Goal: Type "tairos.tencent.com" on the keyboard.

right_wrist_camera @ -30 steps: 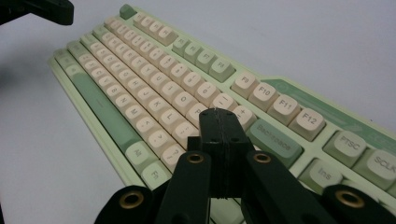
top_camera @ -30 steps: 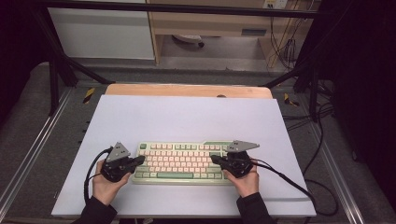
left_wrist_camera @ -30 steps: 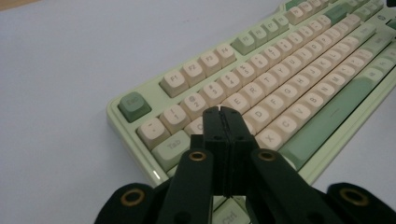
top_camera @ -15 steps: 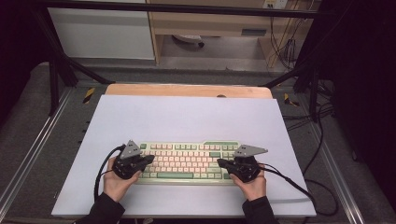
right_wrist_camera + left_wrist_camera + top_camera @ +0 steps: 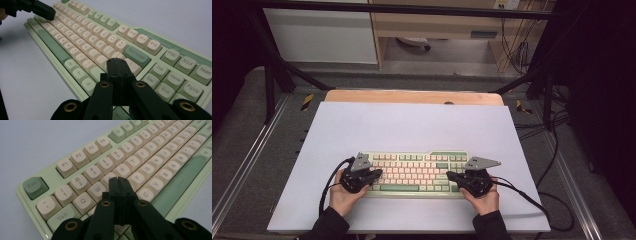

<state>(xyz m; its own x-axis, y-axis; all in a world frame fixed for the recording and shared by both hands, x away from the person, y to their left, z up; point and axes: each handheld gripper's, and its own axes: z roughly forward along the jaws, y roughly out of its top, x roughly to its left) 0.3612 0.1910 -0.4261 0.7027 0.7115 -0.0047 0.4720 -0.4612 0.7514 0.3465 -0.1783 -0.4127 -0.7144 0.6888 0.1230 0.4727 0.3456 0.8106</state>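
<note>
A pale green keyboard [image 5: 417, 175] with cream keys lies near the front of the white table. My left gripper [image 5: 378, 173] hovers over its left end, jaws pressed together with nothing between them. Its own view shows the shut tips [image 5: 119, 181] above the keys [image 5: 107, 178] around W, E and D. My right gripper [image 5: 450, 176] is over the keyboard's right end, also shut and empty. In the right gripper view its tips [image 5: 116, 62] sit over the keys left of the Del cluster, below Backspace [image 5: 136, 56]. The left gripper [image 5: 47, 12] shows far off at the top left there.
A white mat [image 5: 412, 125] covers the table, with a wooden edge [image 5: 412, 96] at the back. Black cables [image 5: 532, 200] trail from both grippers off the table's front sides. Dark frame rails run along both sides.
Both hands have slid slightly inward and toward the front along the keyboard. The left gripper moved right onto the keyboard's left end and sank a little. Both jaws stayed shut.
</note>
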